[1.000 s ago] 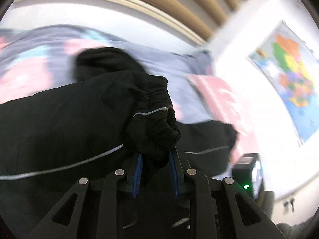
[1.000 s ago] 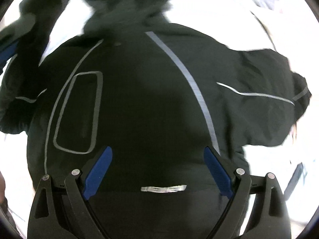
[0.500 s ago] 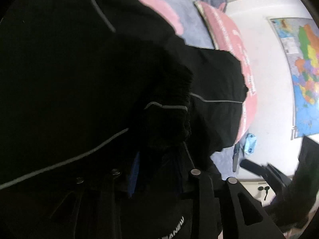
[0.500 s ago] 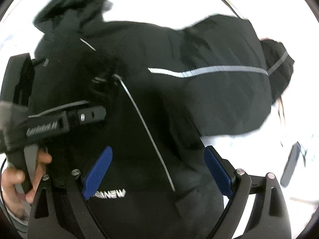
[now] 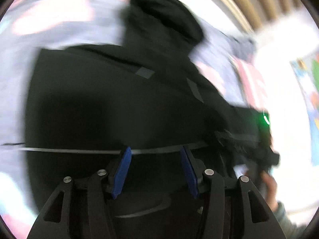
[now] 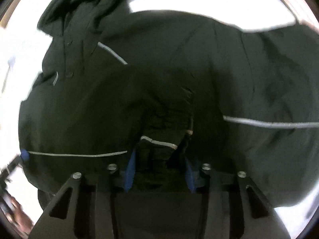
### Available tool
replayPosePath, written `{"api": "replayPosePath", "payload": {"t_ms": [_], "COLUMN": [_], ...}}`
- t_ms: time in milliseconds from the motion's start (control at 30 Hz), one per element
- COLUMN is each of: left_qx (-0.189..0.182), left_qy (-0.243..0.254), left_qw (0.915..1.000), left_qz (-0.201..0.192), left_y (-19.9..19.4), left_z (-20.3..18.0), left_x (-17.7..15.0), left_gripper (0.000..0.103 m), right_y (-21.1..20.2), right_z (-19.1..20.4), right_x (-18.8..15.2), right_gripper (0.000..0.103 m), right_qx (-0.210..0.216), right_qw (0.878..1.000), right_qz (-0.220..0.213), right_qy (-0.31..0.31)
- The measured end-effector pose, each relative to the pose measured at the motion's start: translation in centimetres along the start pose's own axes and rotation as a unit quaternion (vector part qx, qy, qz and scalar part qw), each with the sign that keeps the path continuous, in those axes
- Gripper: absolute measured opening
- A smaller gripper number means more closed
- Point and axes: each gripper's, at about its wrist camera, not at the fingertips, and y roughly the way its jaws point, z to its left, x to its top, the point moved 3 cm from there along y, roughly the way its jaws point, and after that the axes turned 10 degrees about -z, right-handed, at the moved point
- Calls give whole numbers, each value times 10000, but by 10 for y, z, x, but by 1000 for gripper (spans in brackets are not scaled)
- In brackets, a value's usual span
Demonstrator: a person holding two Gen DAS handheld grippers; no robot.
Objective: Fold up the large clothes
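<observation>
Blurring smears most of the left wrist view: the bedding (image 5: 59, 45) under the black jacket (image 5: 111, 103) reads only as pale lilac and pink patches, and the coloured map (image 5: 310, 91) on the wall at the right edge is cut off by the lens rim. A hand (image 5: 269, 187) at the lower right, holding a dark device with a green light, is too smeared to make out in detail. In the right wrist view the surface around the jacket (image 6: 123, 103) is blown out to white, so nothing of it can be told there, and the jacket's right sleeve runs out of frame.

The jacket lies spread on the bed, filling the middle of both views. It is black and padded, with thin grey reflective piping across the body and sleeves and a hood (image 5: 165, 18) bunched at its far end (the hood shows as a dark rounded lump). Small grey tabs sit near the collar.

The left gripper (image 5: 155, 171) has just been opening: its blue pads stand apart, with only the flat jacket front and a line of piping showing behind the gap, and nothing pinched between them. The right gripper (image 6: 159, 169) has just been closing: its blue pads have drawn in on a bunched fold of jacket fabric carrying a short grey stripe, which fills the space between them, and the pads appear to press its sides, though the dark cloth hides the exact contact.
</observation>
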Motion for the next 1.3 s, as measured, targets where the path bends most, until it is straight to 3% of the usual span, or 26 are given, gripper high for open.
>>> {"api": "replayPosePath", "payload": {"t_ms": [67, 200, 267, 367, 433, 567, 633, 667, 733, 767, 800, 867, 900, 967, 1067, 1133, 1200, 1300], "left_qx": [320, 606, 560, 651, 885, 1090, 1024, 941, 852, 869, 909, 1004, 1067, 1189, 1250, 1382, 1513, 1396], "left_qy": [-120, -2, -71, 58, 349, 823, 798, 741, 697, 708, 709, 617, 521, 339, 340, 445, 593, 404], "left_qw": [9993, 9979, 9983, 9978, 9955, 9905, 9915, 9928, 9937, 9932, 9927, 9926, 9928, 9923, 9914, 9892, 9867, 9894], "left_qz": [-172, -245, -146, 57, 45, 130, 91, 48, -207, -297, -344, -280, -176, 19, -166, -183, -46, 15], "left_y": [-6, 10, 18, 51, 62, 72, 65, 53, 32, 27, 24, 24, 32, 53, 66, 67, 67, 47], "left_z": [23, 33, 41, 47, 42, 33, 28, 27, 22, 20, 19, 28, 32, 37, 44, 39, 31, 18], "left_x": [7, 11, 4, 2, 3, 2, 8, 10, 16, 17, 17, 13, 9, -1, -13, -14, -12, -12], "left_gripper": [52, 52, 52, 52, 53, 56, 56, 56, 56, 56, 56, 56, 56, 56, 57, 57, 57, 57], "right_y": [-33, -76, -67, -13, 10, 4, -12, -34, -66, -84, -91, -81, -70, -45, 7, 4, 0, -12], "right_z": [15, -2, -22, -45, -47, -44, -46, -45, -39, -30, -20, 3, 14, 22, 20, 17, 17, 19], "right_x": [8, 23, 22, 3, -9, -8, -4, -2, 1, 2, 2, 0, -6, -19, -46, -53, -51, -47], "right_gripper": [33, 33, 33, 34, 40, 45, 45, 48, 66, 82, 84, 82, 72, 62, 62, 62, 62, 61], "right_qx": [-188, -511, -596, -749, -745, -746, -734, -649, -626, -595, -582, -485, -453, -594, -923, -927, -909, -634], "right_qw": [9967, 9905, 9919, 9961, 9955, 9955, 9954, 9942, 9892, 9843, 9814, 9824, 9834, 9835, 9843, 9830, 9854, 9908], "right_qz": [-577, -1209, -1098, -458, -581, -580, -616, -861, -1322, -1663, -1821, -1700, -1564, -1301, -781, -903, -707, -571], "right_qy": [-533, -398, -209, -42, -103, -111, -35, 58, 66, -41, -188, -603, -802, -1109, -1283, -1299, -1256, -1048]}}
